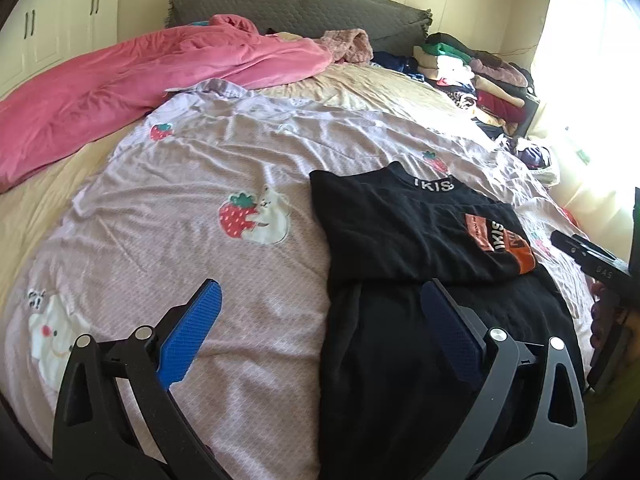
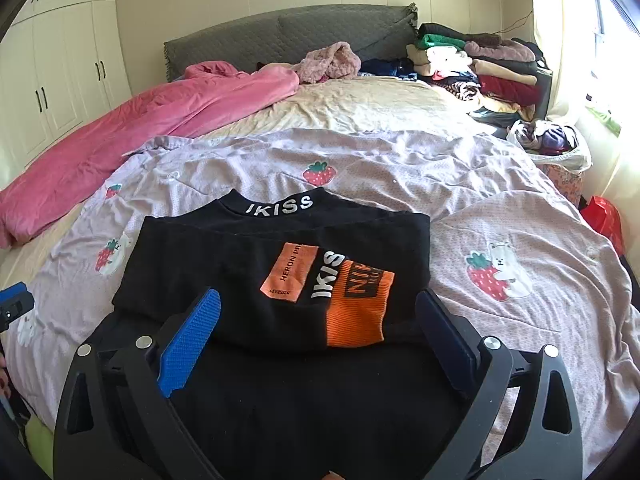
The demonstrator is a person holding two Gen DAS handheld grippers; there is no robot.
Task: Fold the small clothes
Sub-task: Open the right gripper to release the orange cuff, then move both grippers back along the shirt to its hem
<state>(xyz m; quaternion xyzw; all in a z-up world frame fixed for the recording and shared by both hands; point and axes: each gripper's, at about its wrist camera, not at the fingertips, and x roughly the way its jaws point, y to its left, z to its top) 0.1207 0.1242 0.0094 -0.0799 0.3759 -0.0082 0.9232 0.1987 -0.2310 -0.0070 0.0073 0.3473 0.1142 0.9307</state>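
spread over the bed, the lilac strawberry sheet (image 2: pixel 400 168) is carrying the half-folded black top (image 2: pixel 280 280) at its near edge while you are hovering both the left gripper (image 1: pixel 320 336) and right gripper (image 2: pixel 318 344) wide apart, gripping nothing, risking snagging sheet with cloth.

A wide bed (image 2: pixel 380 108) with a grey padded headboard (image 2: pixel 288 36) carries a lilac strawberry-print cover (image 2: pixel 460 184) spread across its near half. A black top (image 2: pixel 280 248) lies partly folded on the cover. A rumpled pink quilt (image 2: pixel 160 120) runs along the left side, and a pile of folded clothes (image 2: pixel 472 64) sits at the far right corner.
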